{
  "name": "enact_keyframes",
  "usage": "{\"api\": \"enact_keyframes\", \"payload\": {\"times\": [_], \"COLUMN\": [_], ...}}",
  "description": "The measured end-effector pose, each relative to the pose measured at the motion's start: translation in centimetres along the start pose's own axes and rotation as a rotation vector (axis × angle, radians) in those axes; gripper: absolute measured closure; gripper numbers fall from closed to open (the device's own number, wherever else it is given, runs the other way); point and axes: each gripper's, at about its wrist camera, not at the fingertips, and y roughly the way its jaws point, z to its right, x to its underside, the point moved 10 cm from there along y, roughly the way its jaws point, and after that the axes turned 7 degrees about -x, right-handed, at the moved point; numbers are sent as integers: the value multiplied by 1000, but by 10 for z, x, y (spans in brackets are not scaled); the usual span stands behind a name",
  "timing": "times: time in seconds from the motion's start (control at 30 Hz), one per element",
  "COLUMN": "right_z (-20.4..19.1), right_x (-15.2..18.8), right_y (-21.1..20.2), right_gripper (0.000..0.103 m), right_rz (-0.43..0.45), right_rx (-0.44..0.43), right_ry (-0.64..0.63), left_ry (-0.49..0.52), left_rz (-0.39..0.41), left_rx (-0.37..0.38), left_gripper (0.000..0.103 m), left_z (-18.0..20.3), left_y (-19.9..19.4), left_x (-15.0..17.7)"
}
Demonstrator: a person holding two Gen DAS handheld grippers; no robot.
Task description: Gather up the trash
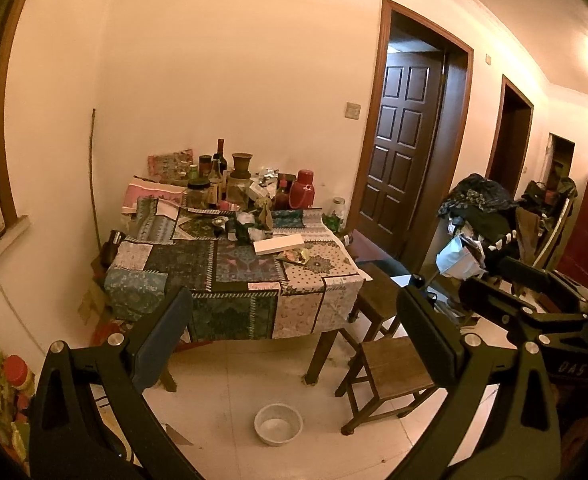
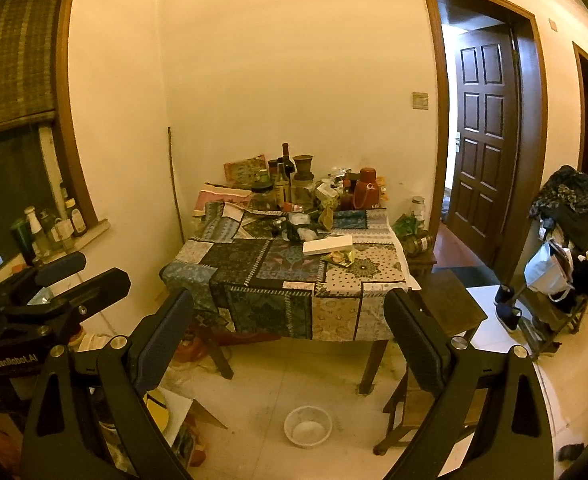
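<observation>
A table with a patchwork cloth (image 1: 198,264) (image 2: 254,276) stands across the room. On it lie crumpled wrappers (image 1: 295,257) (image 2: 339,258), a flat white box (image 1: 278,245) (image 2: 327,245) and more scraps near the middle (image 1: 250,226) (image 2: 305,228). My left gripper (image 1: 294,312) is open and empty, well short of the table. My right gripper (image 2: 290,312) is open and empty too, at about the same distance. The right gripper also shows at the right edge of the left wrist view (image 1: 533,292), and the left gripper shows at the left of the right wrist view (image 2: 58,280).
Bottles, jars and a red thermos (image 1: 301,189) (image 2: 367,189) crowd the table's back. A white bowl (image 1: 278,424) (image 2: 308,426) sits on the floor in front. Wooden stools (image 1: 397,372) (image 2: 449,300) stand at the table's right. A cluttered rack (image 1: 481,220) (image 2: 565,248) is further right.
</observation>
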Motion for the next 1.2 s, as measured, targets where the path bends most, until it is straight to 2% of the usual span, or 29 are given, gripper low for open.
{"api": "enact_keyframes", "payload": {"times": [0.3, 0.6, 0.9, 1.2], "right_z": [-6, 6, 49, 113], "right_x": [-4, -11, -35, -63], "right_y": [9, 31, 78, 145], "right_gripper": [8, 8, 8, 8], "right_rz": [3, -8, -3, -45], "right_rx": [53, 98, 124, 88], "right_ry": [33, 55, 40, 35], "left_ry": [20, 53, 51, 10], "left_rz": [3, 6, 27, -29], "left_rx": [30, -32, -47, -76], "left_gripper": [0, 1, 1, 10], "left_z": [-13, -17, -8, 14], "left_y": [12, 43, 110, 219], "left_x": [-6, -15, -42, -85]}}
